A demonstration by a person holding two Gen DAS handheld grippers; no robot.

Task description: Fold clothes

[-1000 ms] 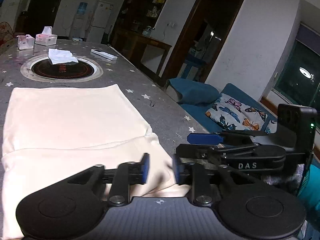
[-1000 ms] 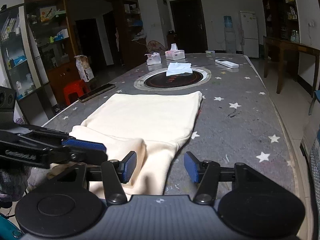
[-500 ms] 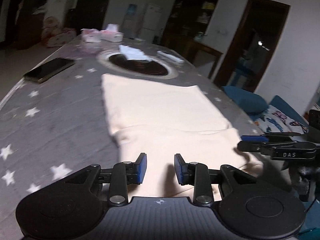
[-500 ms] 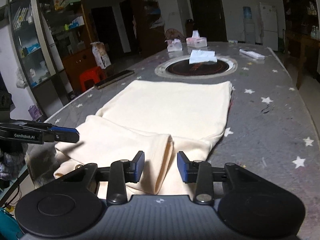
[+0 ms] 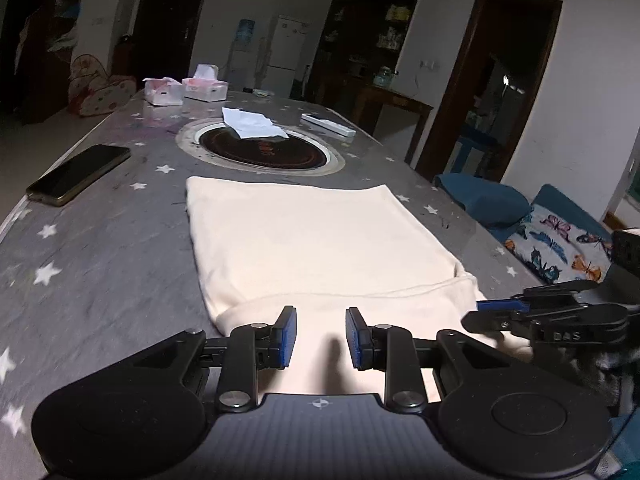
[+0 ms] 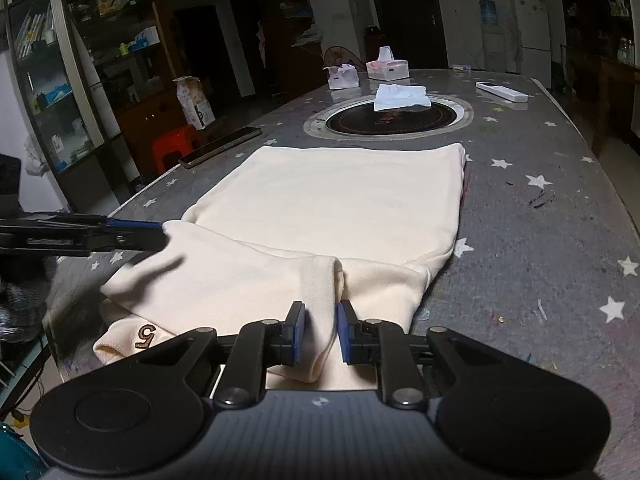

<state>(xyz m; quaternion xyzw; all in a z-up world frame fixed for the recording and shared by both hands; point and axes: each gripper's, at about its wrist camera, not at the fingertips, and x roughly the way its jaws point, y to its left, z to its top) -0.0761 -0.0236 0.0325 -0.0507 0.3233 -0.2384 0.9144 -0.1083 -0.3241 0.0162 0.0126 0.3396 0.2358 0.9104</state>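
Note:
A cream garment (image 5: 320, 240) lies flat on the grey star-patterned table (image 5: 100, 260), with its near part folded over. My left gripper (image 5: 321, 336) hovers open over that near fold, cloth showing in its gap. In the right wrist view the garment (image 6: 340, 200) has a lengthwise folded edge, and my right gripper (image 6: 320, 332) is shut on it with both blue pads against the cloth. A brown "5" mark (image 6: 146, 336) sits on the near left corner. The left gripper (image 6: 156, 236) reaches in from the left, its tip at the fold's corner.
A dark phone (image 5: 76, 174) lies at the table's left edge. Behind the garment is a round inset hob (image 5: 260, 152) with a white tissue (image 5: 252, 126) on it, a remote (image 5: 328, 125) and tissue boxes (image 5: 204, 88). A blue sofa (image 5: 560, 240) stands right of the table.
My right gripper's jaws have narrowed from wide open onto the garment's folded edge. The left gripper has swung from the right side of the garment to face along its middle.

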